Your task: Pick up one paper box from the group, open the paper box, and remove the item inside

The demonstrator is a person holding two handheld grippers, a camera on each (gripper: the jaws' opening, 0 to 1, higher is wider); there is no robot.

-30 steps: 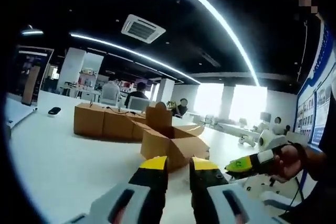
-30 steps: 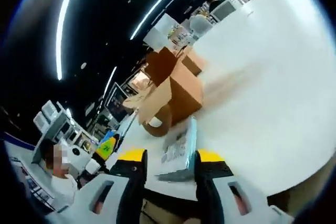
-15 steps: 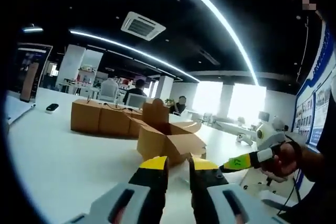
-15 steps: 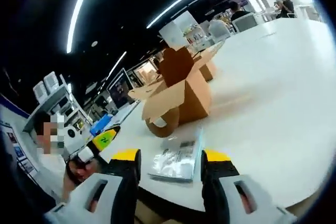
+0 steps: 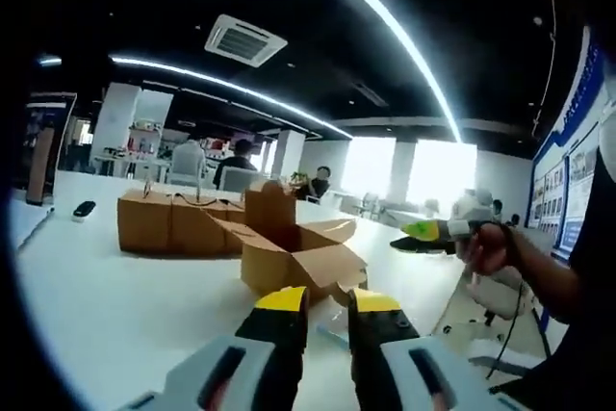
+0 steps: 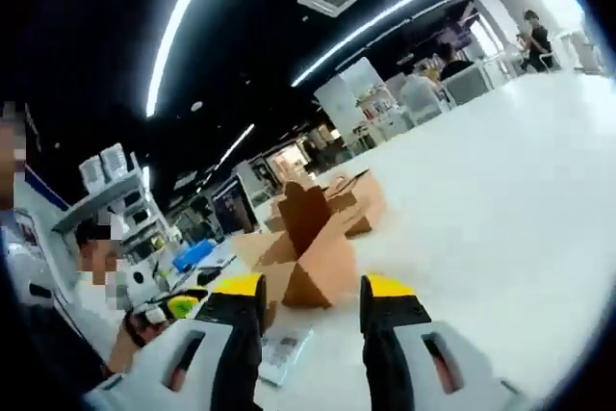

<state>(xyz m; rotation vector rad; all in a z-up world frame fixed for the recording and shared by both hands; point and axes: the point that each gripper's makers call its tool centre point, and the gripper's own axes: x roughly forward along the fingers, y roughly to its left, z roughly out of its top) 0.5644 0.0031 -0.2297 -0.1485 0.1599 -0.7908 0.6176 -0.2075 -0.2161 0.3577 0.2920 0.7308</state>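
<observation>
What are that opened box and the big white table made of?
The opened box looks like plain brown cardboard, matte, with thin flaps folded outward and creased edges. The table has a smooth white top with a soft sheen, probably laminate or painted board; the pictures cannot settle which.

Dim room, glaring ceiling strips (image 5: 385, 16), fisheye-warped.

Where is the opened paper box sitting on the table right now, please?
In the left gripper view the opened paper box sits on the white table, just beyond the left gripper, right of the closed boxes.
</observation>
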